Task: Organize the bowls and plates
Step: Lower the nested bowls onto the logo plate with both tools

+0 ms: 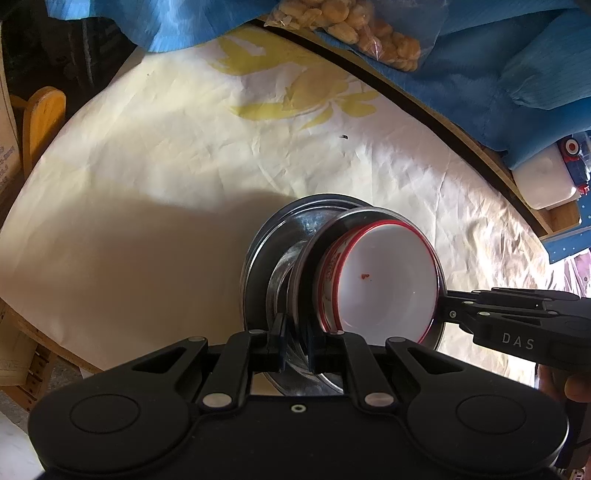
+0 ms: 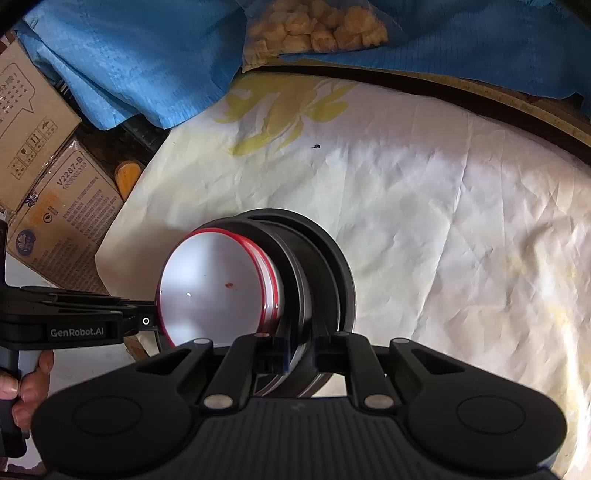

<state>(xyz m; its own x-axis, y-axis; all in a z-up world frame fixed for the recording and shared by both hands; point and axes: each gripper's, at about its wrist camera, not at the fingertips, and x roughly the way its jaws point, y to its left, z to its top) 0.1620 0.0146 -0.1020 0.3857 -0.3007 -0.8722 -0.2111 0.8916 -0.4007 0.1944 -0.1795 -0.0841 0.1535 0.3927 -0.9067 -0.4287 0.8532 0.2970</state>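
A stack of dishes is held on edge above the table: a white bowl with a red rim [image 1: 384, 280] nested in steel plates [image 1: 273, 254]. It also shows in the right wrist view, the white bowl [image 2: 214, 284] in front of the dark steel plates [image 2: 325, 273]. My left gripper [image 1: 295, 347] is shut on the rim of the steel plates at the near side. My right gripper [image 2: 299, 354] is shut on the stack's rim from the opposite side; it appears in the left wrist view [image 1: 443, 306] at the right.
A round table with a cream flowered cloth [image 1: 192, 155] lies below. Blue cloth [image 1: 517, 55] and a bag of yellow snacks [image 1: 354, 26] sit at the far edge. Cardboard boxes [image 2: 48, 177] stand off the table's left. A white container [image 1: 543, 181] is at the right.
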